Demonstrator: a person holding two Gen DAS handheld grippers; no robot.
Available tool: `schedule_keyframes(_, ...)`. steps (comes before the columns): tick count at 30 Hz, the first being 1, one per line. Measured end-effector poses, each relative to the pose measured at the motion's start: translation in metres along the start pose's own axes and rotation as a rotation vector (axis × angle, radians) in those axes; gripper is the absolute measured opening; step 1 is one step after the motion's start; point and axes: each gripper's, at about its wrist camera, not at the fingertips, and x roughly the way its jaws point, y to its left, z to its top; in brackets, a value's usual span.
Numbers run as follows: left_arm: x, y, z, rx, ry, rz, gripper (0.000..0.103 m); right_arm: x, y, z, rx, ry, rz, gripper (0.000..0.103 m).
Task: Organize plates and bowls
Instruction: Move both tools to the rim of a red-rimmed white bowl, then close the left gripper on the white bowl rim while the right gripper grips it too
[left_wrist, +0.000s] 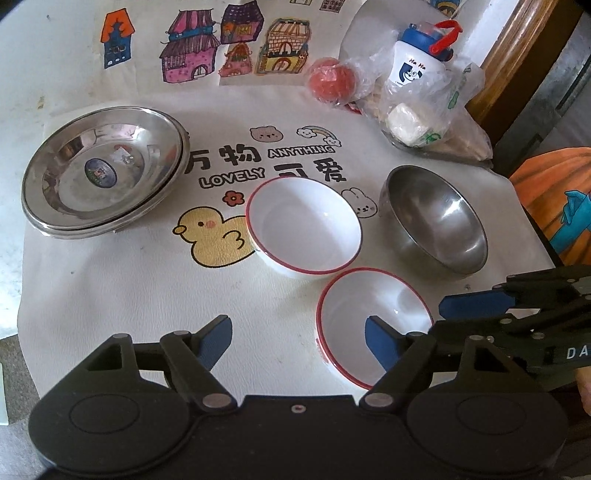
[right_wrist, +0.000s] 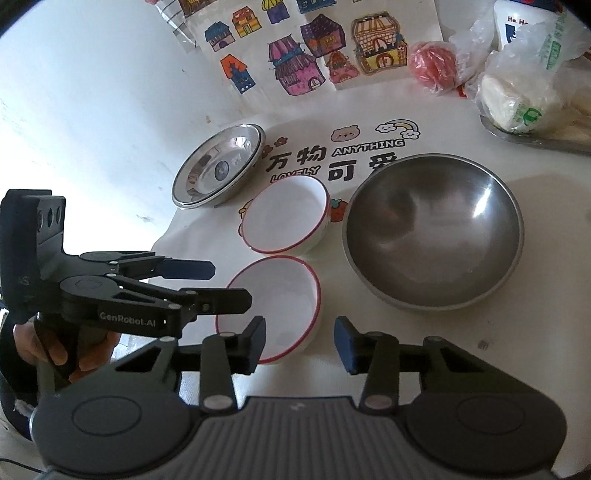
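Two steel plates (left_wrist: 99, 173) lie stacked at the mat's far left, also in the right wrist view (right_wrist: 219, 168). Two white bowls with red rims sit mid-mat: a far bowl (left_wrist: 303, 225) (right_wrist: 284, 219) and a near bowl (left_wrist: 369, 328) (right_wrist: 271, 306). A steel bowl (left_wrist: 436, 218) (right_wrist: 432, 229) sits to their right. My left gripper (left_wrist: 299, 341) is open and empty, its right finger over the near bowl's rim. My right gripper (right_wrist: 300, 341) is open and empty just in front of the near bowl, and also shows from the side in the left wrist view (left_wrist: 476, 306).
The dishes lie on a white cartoon mat (left_wrist: 147, 288) over a table. At the back right are a red ball (left_wrist: 328, 83), a blue-lidded cup (left_wrist: 417, 59) in plastic bags and a bagged white lump (left_wrist: 406, 123). A wooden frame (left_wrist: 517, 55) stands at far right.
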Motion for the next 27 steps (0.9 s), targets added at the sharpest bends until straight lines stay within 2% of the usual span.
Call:
schedule_keyframes(2,0.002,0.0,0.0,0.0,0.005,-0.003,0.079,0.002,0.0,0.001,0.001,0.003,-0.004,0.044)
schedule_keyframes(5,0.005,0.0,0.0,0.003,0.016,-0.009,0.072,0.005,0.0,0.001,0.003,0.006,-0.01,0.042)
schedule_keyframes(10,0.011,-0.001,0.001,0.02,0.043,-0.022,0.047,0.01,-0.002,0.003,0.005,0.014,-0.022,0.036)
schedule_keyframes(13,0.014,-0.001,0.0,0.019,0.057,-0.03,0.037,0.014,-0.003,0.003,0.004,0.019,-0.027,0.03)
schedule_keyframes(17,0.017,-0.003,0.0,0.02,0.067,-0.047,0.03,0.015,-0.003,0.003,0.005,0.022,-0.025,0.026)
schedule_keyframes(21,0.018,-0.005,0.0,0.021,0.075,-0.07,0.016,0.015,-0.002,0.002,0.002,0.02,-0.015,0.023)
schedule_keyframes(27,0.017,-0.007,0.0,0.011,0.065,-0.07,0.015,0.016,-0.003,0.001,0.004,0.02,-0.011,0.019)
